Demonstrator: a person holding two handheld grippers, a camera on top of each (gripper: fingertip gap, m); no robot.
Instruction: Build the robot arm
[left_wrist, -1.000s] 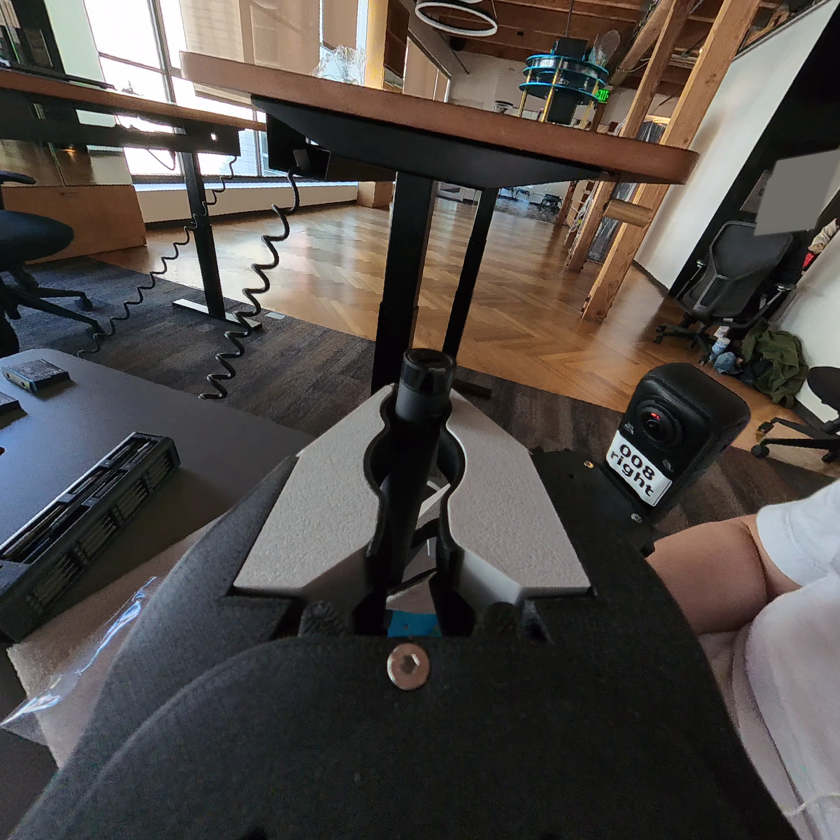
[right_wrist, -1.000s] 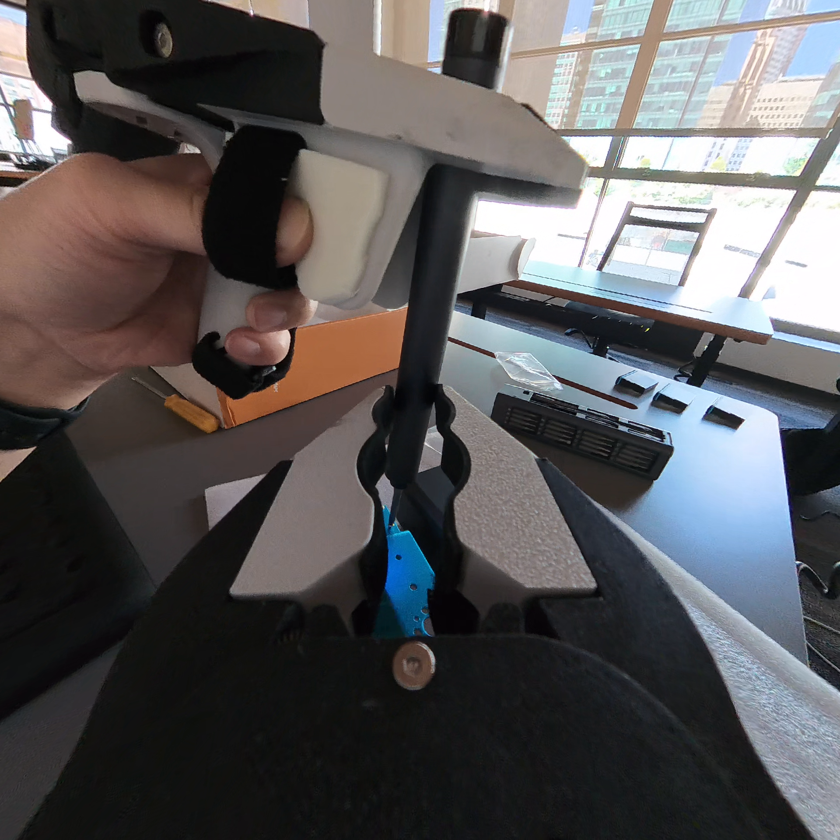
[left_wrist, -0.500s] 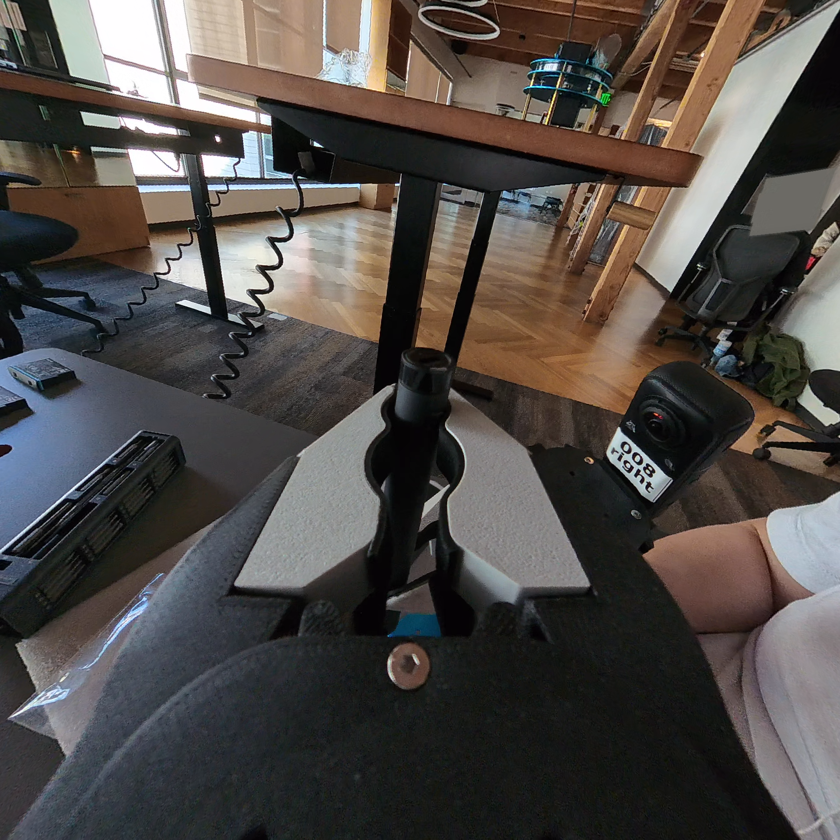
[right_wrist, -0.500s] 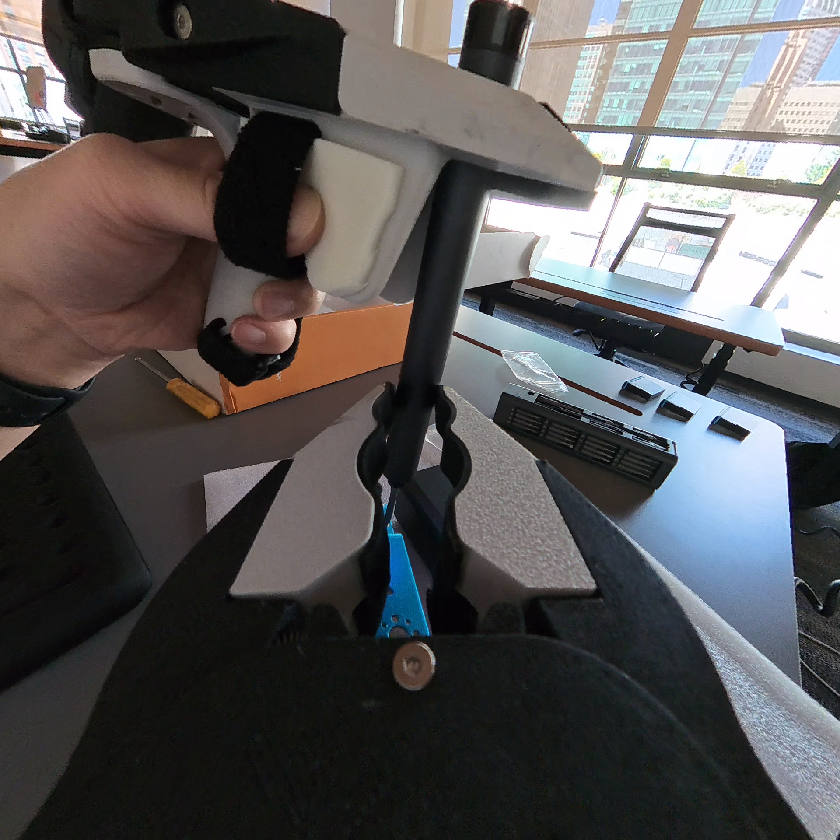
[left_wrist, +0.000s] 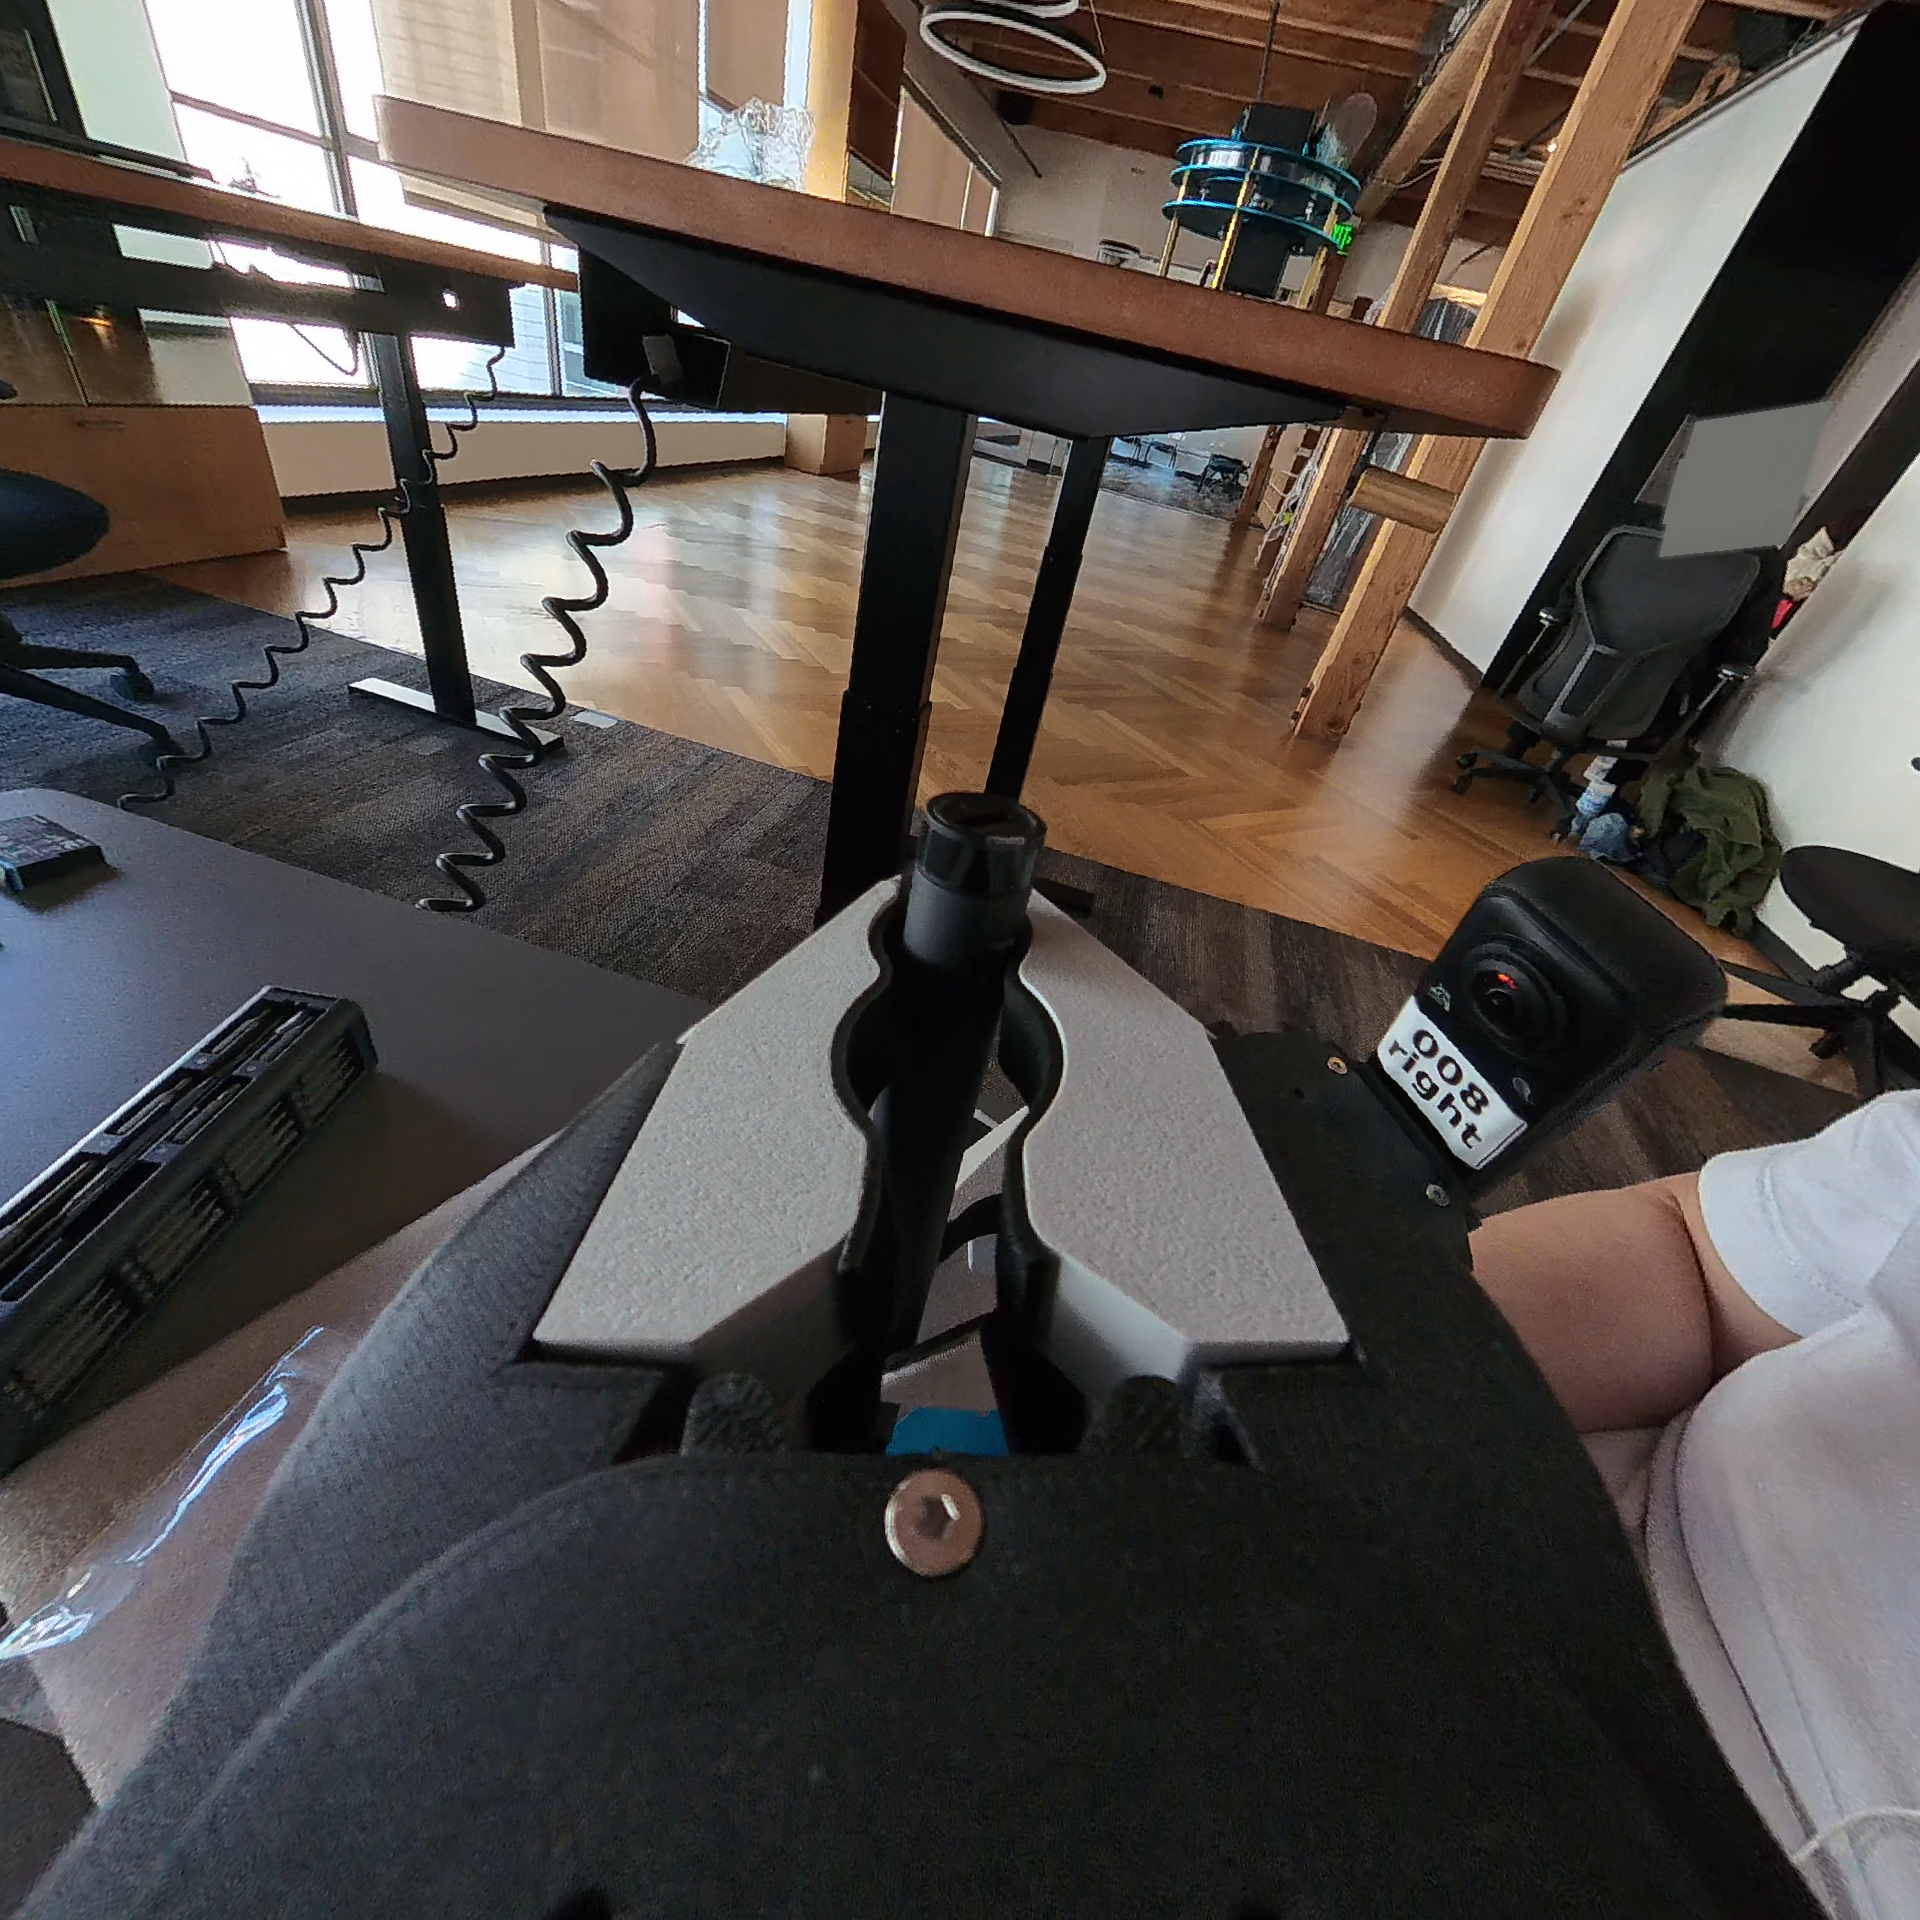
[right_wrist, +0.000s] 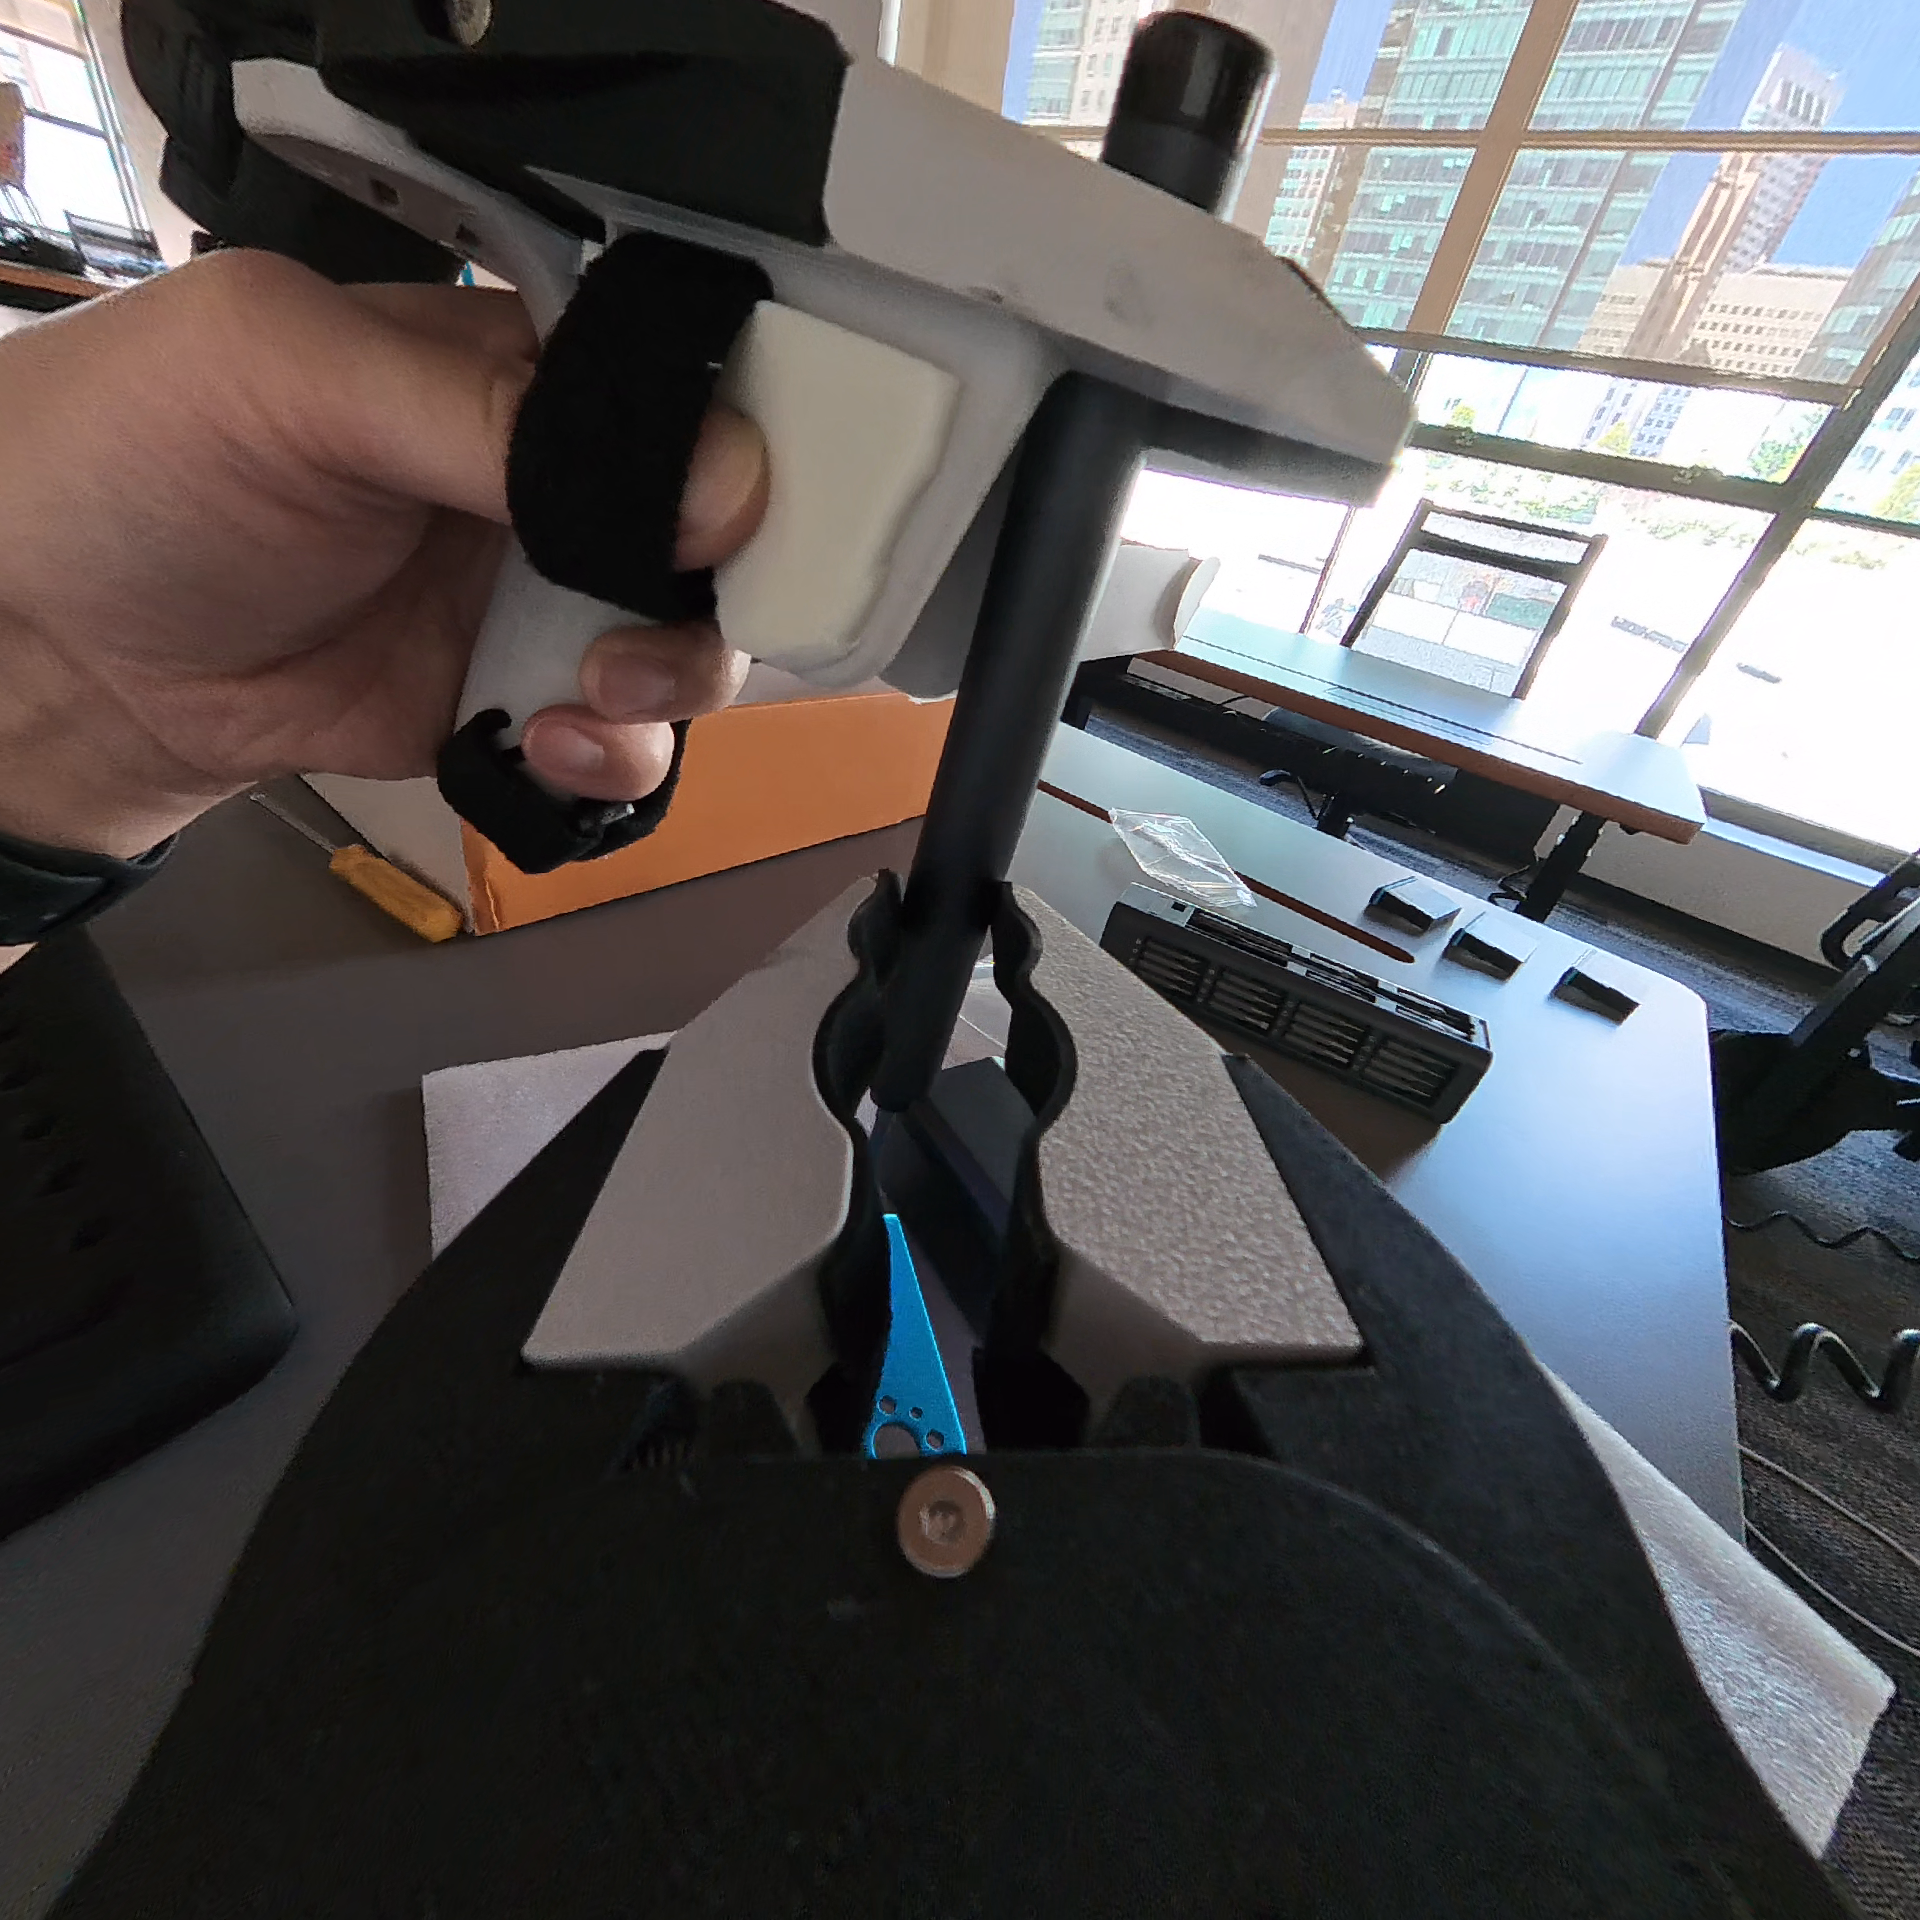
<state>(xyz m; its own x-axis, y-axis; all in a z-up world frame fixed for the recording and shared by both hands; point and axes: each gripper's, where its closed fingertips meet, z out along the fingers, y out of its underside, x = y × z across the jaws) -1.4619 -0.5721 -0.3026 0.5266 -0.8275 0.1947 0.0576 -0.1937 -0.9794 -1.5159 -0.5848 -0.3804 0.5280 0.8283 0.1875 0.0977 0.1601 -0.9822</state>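
Note:
My left gripper (left_wrist: 951, 935) is shut on a black screwdriver (left_wrist: 971, 862) and holds it upright, cap end up. It also shows in the right wrist view (right_wrist: 1226, 353), held by a hand (right_wrist: 208, 540). There the screwdriver's shaft (right_wrist: 997, 727) runs down between the fingers of my right gripper (right_wrist: 940, 914). The right gripper is shut on a dark block (right_wrist: 966, 1143) with a blue metal plate (right_wrist: 914, 1351). The screwdriver tip meets the block between the jaws and is partly hidden. The right gripper's camera (left_wrist: 1538, 997) sits close by at the right.
All this is over a dark table (right_wrist: 1558, 1164) with a white foam sheet (right_wrist: 540, 1101). A black bit case (right_wrist: 1299, 1018), a plastic bag (right_wrist: 1174, 852), small black boxes (right_wrist: 1496, 945), an orange box (right_wrist: 727, 810) and a yellow-handled screwdriver (right_wrist: 395, 883) lie around. A wooden desk (left_wrist: 1039, 281) stands beyond. The gap from one gripper's tips to the other's is roughly 9 centimetres.
In the right wrist view the left gripper and screwdriver have shifted right and lean more, and the blue plate now shows edge-on. Both grippers stay shut.

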